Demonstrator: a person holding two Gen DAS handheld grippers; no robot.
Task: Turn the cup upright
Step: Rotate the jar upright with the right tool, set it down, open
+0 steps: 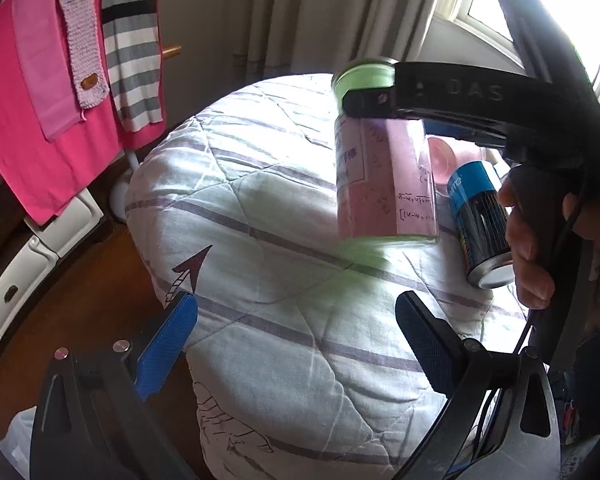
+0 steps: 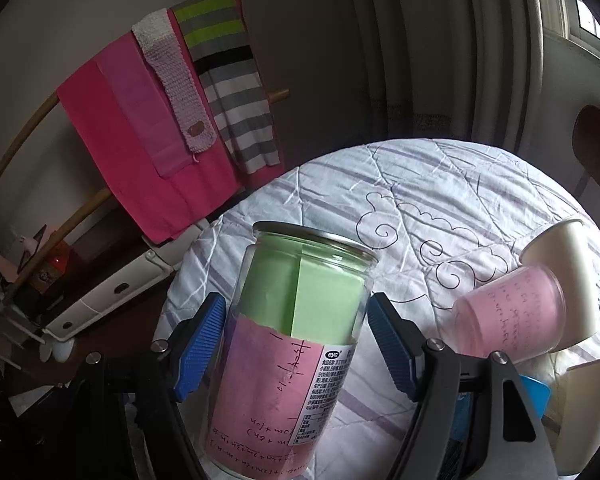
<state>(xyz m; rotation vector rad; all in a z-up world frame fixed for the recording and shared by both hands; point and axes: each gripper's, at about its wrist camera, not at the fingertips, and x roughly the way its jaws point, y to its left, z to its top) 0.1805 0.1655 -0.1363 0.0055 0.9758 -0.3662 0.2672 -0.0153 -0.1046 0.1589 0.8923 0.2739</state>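
Note:
A clear plastic jar-like cup [image 2: 284,344] with green and pink paper inside stands upright on the quilt, open rim up. My right gripper [image 2: 296,344] is open, its blue pads [image 2: 200,348] a little apart from the cup's two sides. In the left wrist view the same cup [image 1: 384,176] stands upright with the right gripper's black finger [image 1: 380,100] across its upper part. My left gripper [image 1: 296,344] is open and empty, low over the quilt, well short of the cup.
A quilted cloth [image 1: 260,240] covers the round table. A blue can [image 1: 484,224] lies beside the cup. A pink cup [image 2: 512,316] and a cream cup [image 2: 564,280] lie on their sides at right. A rack of pink and striped cloths [image 2: 160,128] stands at left.

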